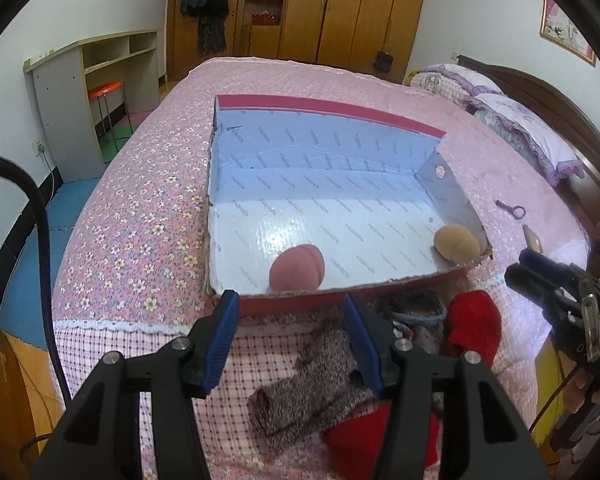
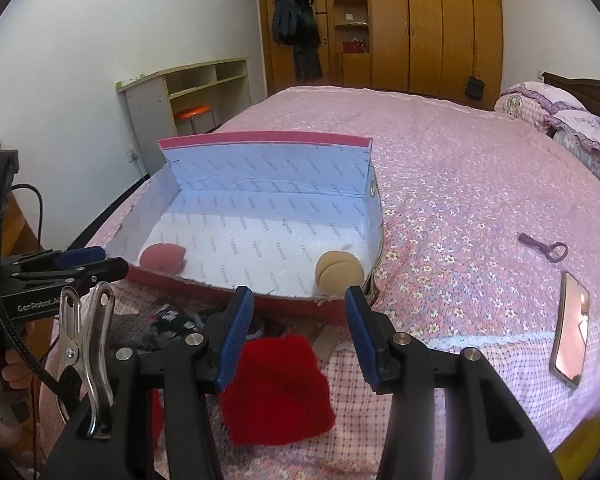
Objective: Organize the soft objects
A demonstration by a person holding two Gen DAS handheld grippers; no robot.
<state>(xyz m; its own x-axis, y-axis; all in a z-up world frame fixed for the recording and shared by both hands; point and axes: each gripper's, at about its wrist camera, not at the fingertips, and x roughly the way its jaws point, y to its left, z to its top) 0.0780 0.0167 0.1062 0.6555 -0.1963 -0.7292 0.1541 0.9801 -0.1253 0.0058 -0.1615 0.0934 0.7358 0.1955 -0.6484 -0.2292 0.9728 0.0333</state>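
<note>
An open cardboard box (image 1: 332,196) with a red rim and pale blue lining lies on the bed. Inside it rest a pink soft ball (image 1: 297,268) at the near wall and a tan soft ball (image 1: 457,243) in the near right corner. My left gripper (image 1: 290,300) hovers open over a speckled grey-brown sock (image 1: 300,396), nothing between its fingers. Red knitted pieces (image 1: 474,324) lie beside it. My right gripper (image 2: 298,294) stands open above a red knitted item (image 2: 276,388), just before the box (image 2: 260,216) wall, with the tan ball (image 2: 338,272) beyond. The pink ball (image 2: 163,258) sits left.
A phone (image 2: 572,332) and a purple looped cord (image 2: 544,248) lie on the floral bedspread (image 2: 460,184) to the right. Pillows (image 1: 512,120) and a headboard are far right. A desk with an orange stool (image 1: 106,90) and wardrobes stand behind the bed. A metal clip (image 2: 84,344) hangs on my right gripper.
</note>
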